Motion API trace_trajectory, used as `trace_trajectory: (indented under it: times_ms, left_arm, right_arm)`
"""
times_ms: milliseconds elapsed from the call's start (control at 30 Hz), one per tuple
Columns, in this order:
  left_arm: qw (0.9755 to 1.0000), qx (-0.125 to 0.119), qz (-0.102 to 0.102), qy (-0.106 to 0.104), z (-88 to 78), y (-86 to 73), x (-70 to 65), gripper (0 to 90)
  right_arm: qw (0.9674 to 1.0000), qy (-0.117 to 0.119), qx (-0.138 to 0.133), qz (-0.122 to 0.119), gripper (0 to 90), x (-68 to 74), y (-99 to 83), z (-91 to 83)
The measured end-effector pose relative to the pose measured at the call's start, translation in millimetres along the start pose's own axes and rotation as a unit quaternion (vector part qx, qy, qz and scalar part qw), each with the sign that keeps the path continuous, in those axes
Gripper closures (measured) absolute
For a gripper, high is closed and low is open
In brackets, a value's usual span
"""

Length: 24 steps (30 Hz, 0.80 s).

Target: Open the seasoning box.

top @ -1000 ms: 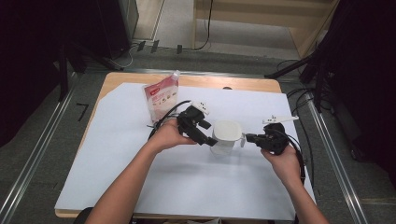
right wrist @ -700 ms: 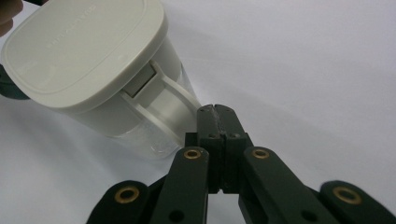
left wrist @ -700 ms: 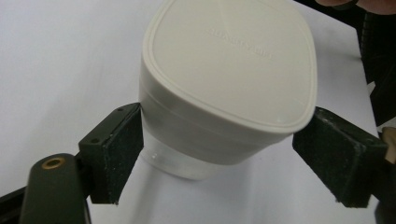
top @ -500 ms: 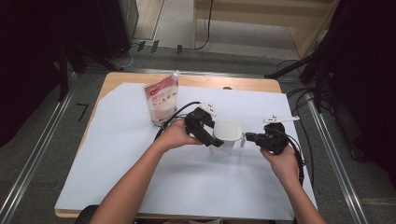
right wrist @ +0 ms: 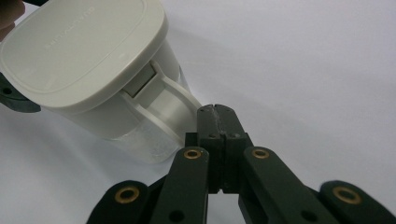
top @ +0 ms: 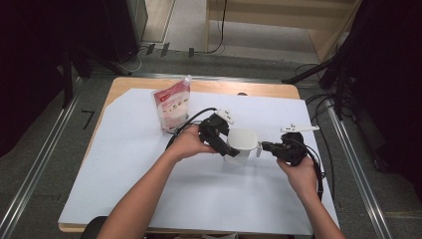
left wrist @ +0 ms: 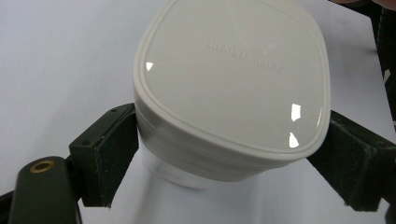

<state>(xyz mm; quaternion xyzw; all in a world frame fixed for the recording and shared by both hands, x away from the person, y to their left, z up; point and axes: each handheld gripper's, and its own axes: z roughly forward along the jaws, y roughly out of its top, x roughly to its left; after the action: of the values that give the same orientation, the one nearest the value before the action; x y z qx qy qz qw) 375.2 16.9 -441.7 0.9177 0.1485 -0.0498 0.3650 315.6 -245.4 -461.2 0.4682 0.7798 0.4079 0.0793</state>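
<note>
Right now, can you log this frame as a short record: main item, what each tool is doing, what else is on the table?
main item: white lidded container, on the white sheet
left tool: jaws on either side of the container's lid rim
right tool: jaws shut, tips at the container's side latch; contact unclear
other item: pink and white pouch, upright, behind the left hand
lid: on

White paper-covered desk (top: pixel 124 179) bare and passable across its near and left parts, upright pink-and-white printed pouch (top: pixel 172 105) blocking the far left, white lidded plastic container (top: pixel 242 144) standing mid-desk between both hands
</note>
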Motion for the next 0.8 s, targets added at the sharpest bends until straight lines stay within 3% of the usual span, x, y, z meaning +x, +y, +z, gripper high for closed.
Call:
trace_trajectory:
  times_ms: [200, 233, 333, 800]
  left_arm:
    - [0.9999, 0.008, 0.006, 0.009, -1.0, 2.1, -2.6, 14.4]
    - [0.9999, -0.005, 0.005, 0.008, -3.0, 2.9, -3.5, 14.4]
    - [0.9999, -0.008, 0.006, 0.01, -6.4, 4.3, -4.4, 14.9]
    - [0.9997, -0.002, 0.015, 0.019, -11.5, 9.7, -10.0, 16.0]
  right_arm:
    - [1.0, -0.004, -0.001, -0.003, 90.0, 1.1, 0.0, 0.3]
    - [1.0, -0.004, -0.001, -0.003, 90.0, 1.1, 0.0, 0.3]
    - [1.0, -0.004, -0.001, -0.003, 90.0, 1.0, 0.0, 0.3]
    - [1.0, -0.004, -0.002, -0.004, 90.0, 1.5, 0.2, -0.1]
